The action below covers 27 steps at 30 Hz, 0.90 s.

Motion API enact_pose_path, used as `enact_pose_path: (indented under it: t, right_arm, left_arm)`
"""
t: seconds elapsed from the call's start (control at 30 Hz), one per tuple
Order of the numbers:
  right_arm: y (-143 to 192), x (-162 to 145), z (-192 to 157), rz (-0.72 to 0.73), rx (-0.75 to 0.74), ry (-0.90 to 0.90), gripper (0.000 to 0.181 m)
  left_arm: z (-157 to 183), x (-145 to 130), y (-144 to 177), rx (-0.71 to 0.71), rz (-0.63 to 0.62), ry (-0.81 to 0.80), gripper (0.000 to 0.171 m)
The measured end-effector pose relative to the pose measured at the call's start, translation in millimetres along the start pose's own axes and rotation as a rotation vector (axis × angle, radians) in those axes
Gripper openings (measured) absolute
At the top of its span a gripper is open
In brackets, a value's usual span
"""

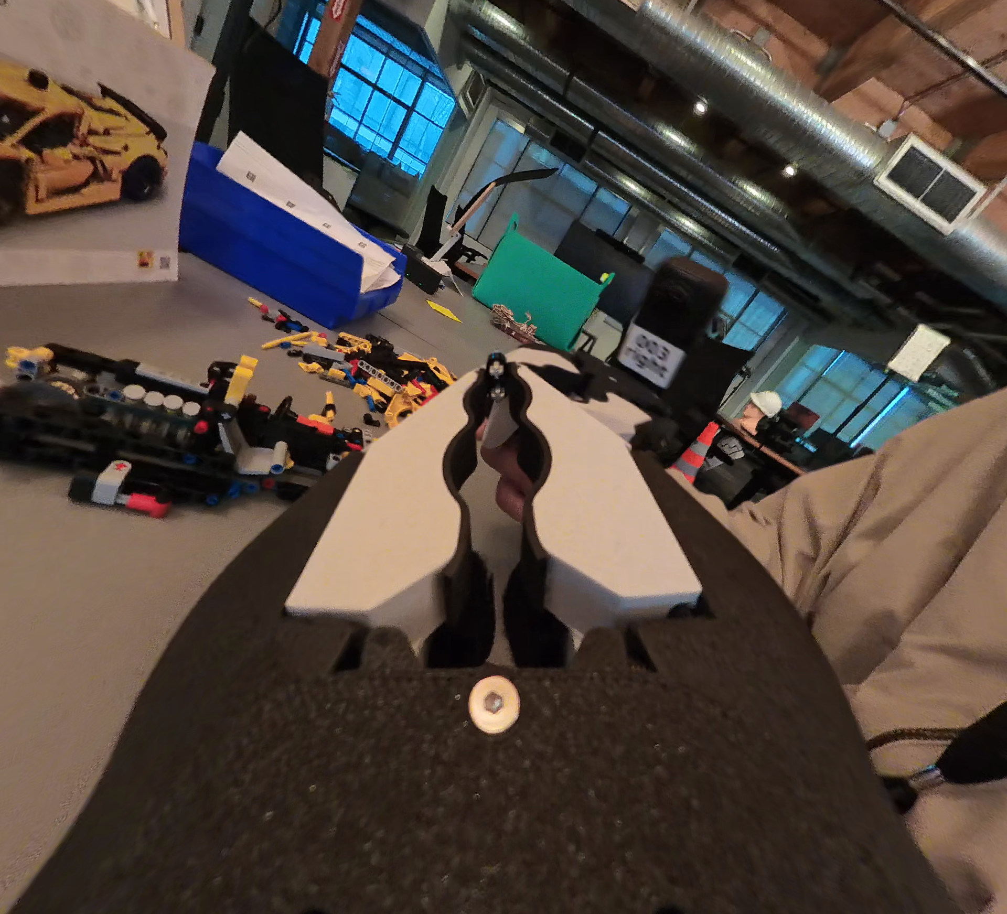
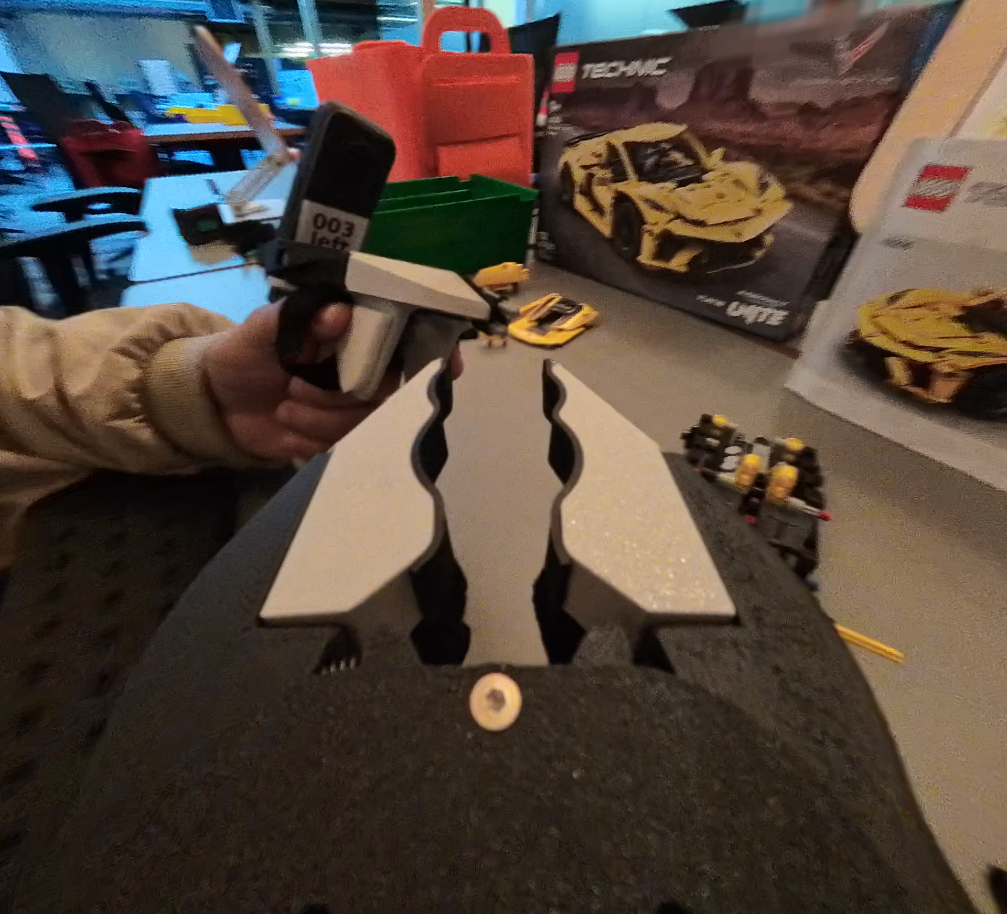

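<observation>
My left gripper (image 1: 495, 370) is shut on a small black toy piece (image 1: 495, 377) with grey pins, pinched at its very tips and held above the grey table (image 1: 109, 588). The right wrist view shows the left gripper (image 2: 485, 318) in a hand, with the piece (image 2: 493, 324) at its tip. My right gripper (image 2: 495, 367) is open and empty, its jaws wide apart, just below and in front of the left gripper's tip. A partly built black chassis (image 1: 136, 425) lies on the table at the left; it also shows in the right wrist view (image 2: 763, 484).
Loose yellow and black pieces (image 1: 376, 370) lie beyond the chassis. A blue bin (image 1: 272, 245) with papers and an open booklet (image 1: 82, 152) stand behind. The right wrist view shows a yellow car panel (image 2: 550, 321), a green bin (image 2: 452, 223), an orange bag (image 2: 436, 98) and the set's box (image 2: 708, 179).
</observation>
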State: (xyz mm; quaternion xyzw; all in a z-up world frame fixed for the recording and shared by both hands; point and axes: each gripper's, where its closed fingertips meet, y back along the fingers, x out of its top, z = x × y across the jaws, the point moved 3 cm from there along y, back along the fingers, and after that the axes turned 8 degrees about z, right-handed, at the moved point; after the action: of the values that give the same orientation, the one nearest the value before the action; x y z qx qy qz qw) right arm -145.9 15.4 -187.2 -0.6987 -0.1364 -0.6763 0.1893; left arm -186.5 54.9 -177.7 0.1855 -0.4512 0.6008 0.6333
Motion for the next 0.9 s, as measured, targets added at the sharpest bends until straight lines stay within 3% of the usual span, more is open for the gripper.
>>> enact_pose_path:
  t: [0.07, 0.17, 0.23, 0.37, 0.47, 0.6, 0.73, 0.9]
  right_arm:
    - [1.5, 7.1, 4.3, 0.028, -0.145, 0.106, 0.029]
    - [-8.4, -2.9, -6.3, -0.044, -0.156, 0.201, 0.042]
    - [-8.5, -4.7, 2.2, -0.075, -0.252, 0.304, 0.039]
    - [-9.6, -5.1, -2.2, -0.073, -0.215, 0.314, 0.034]
    - [-5.9, -7.6, -0.9, -0.11, -0.182, 0.358, 0.018]
    - [9.0, -13.1, -12.2, -0.2, 0.157, 0.287, 0.009]
    - [11.9, -16.4, -3.4, -0.226, 0.113, 0.265, 0.009]
    - [6.8, -14.5, -2.1, -0.205, 0.046, 0.223, 0.014]
  left_arm:
    - [-4.7, -3.3, -1.6, 0.014, 0.006, 0.07, 0.007]
    - [-6.4, -7.2, -3.2, -0.015, 0.021, 0.198, 0.007]
    - [-6.2, -9.8, -4.2, -0.036, 0.017, 0.257, 0.007]
    - [-2.3, -17.0, -7.2, -0.068, -0.01, 0.315, 0.007]
    - [-0.9, -18.6, -6.7, -0.09, -0.026, 0.342, 0.007]
    - [8.7, -30.3, -0.7, -0.187, -0.184, 0.379, 0.008]
    - [4.2, -32.0, -4.3, -0.128, -0.172, 0.285, 0.007]
    - [-8.2, -27.9, -1.8, -0.074, -0.129, 0.329, 0.007]
